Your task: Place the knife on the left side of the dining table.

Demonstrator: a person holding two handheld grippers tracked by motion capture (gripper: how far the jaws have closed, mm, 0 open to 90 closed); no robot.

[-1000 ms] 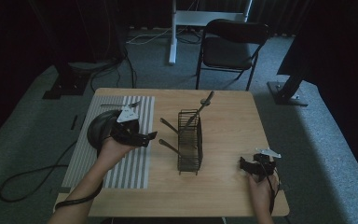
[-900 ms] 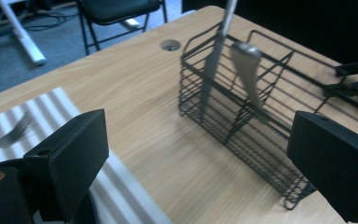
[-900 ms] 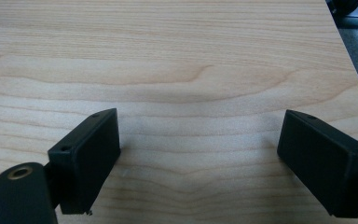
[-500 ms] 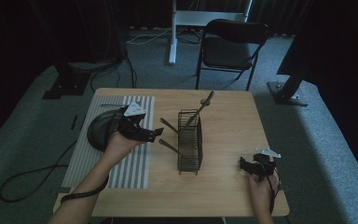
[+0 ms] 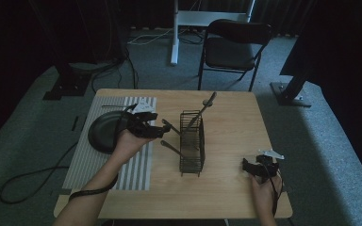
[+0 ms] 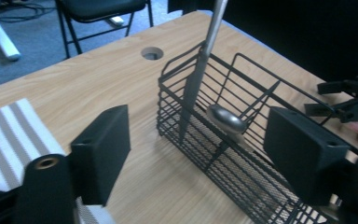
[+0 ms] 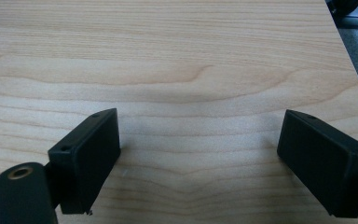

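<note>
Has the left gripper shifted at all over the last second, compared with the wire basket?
Yes. The left gripper has moved rightward from over the dark plate toward the wire basket, jaws just closing with nothing between them.

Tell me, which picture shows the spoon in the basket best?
The left gripper view: the spoon lies close up inside the wire basket, its shiny bowl clear. In the high view the basket is small and dark, so the spoon cannot be picked out. The right gripper view looks at bare table.
</note>
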